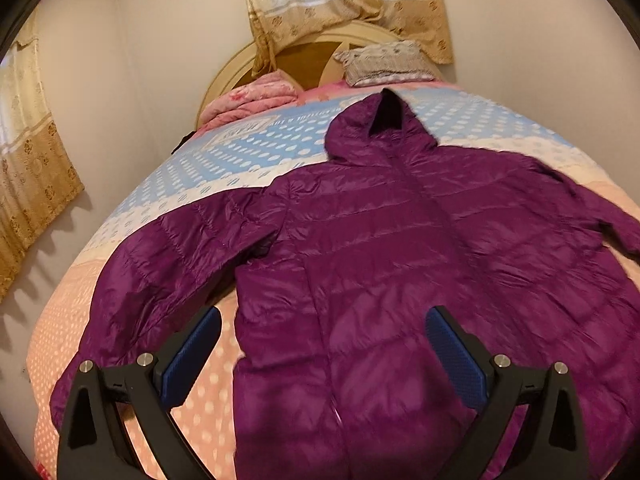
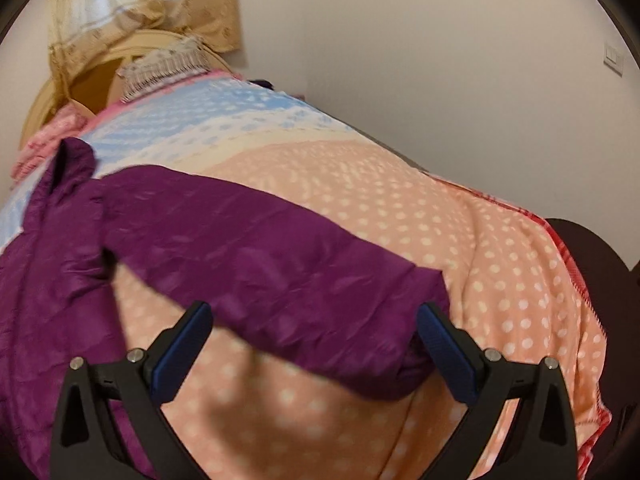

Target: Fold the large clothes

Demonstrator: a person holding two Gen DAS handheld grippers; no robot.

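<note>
We see a bed [image 1: 132, 216] with a dotted blue and peach cover, curtains [image 1: 344, 4] behind its headboard. A purple hooded jacket [image 1: 380, 248] lies flat on it, sleeves spread. Our left tongs [image 1: 322, 330] hang wide open over its hem, our right tongs [image 2: 316, 326] wide open astride a sleeve [image 2: 256, 256]. Both hold nothing.

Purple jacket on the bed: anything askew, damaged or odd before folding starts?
Nothing stands out. The purple jacket lies flat on the dotted bedspread, hood toward the headboard, both sleeves spread out. No tear shows. Both grippers, left and right, hang above it with jaws open, holding nothing.
</note>
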